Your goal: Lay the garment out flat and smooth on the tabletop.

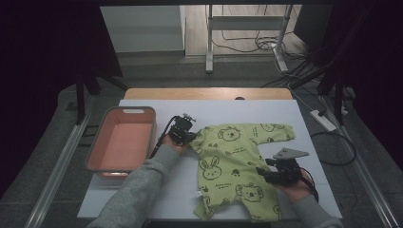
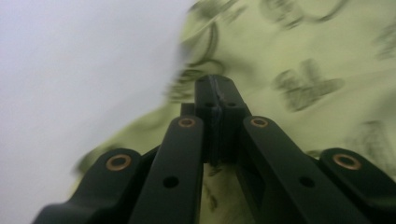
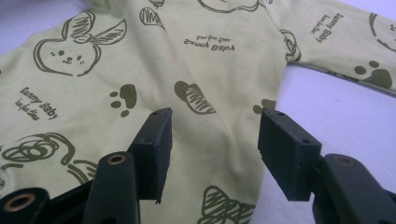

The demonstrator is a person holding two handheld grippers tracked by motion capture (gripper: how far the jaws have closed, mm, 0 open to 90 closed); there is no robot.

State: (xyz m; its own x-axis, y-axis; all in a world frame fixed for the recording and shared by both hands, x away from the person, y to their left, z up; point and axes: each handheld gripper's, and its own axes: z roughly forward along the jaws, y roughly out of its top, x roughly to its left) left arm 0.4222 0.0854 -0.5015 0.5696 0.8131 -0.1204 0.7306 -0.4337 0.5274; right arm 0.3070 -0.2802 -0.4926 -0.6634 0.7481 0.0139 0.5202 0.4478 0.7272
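Romper [image 1: 240, 166] lies flat between left gripper [image 1: 190, 137] and right gripper [image 1: 264, 170].

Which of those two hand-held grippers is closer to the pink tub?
The left. The left hand-held gripper sits at the green baby suit's sleeve, just right of the pink tub. The right hand-held gripper is at the suit's far side, much farther away.

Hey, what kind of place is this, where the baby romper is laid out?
Probably a lab or recording studio, not a home: a white table under dark curtains, loose cables on the floor, and a power strip beside it.
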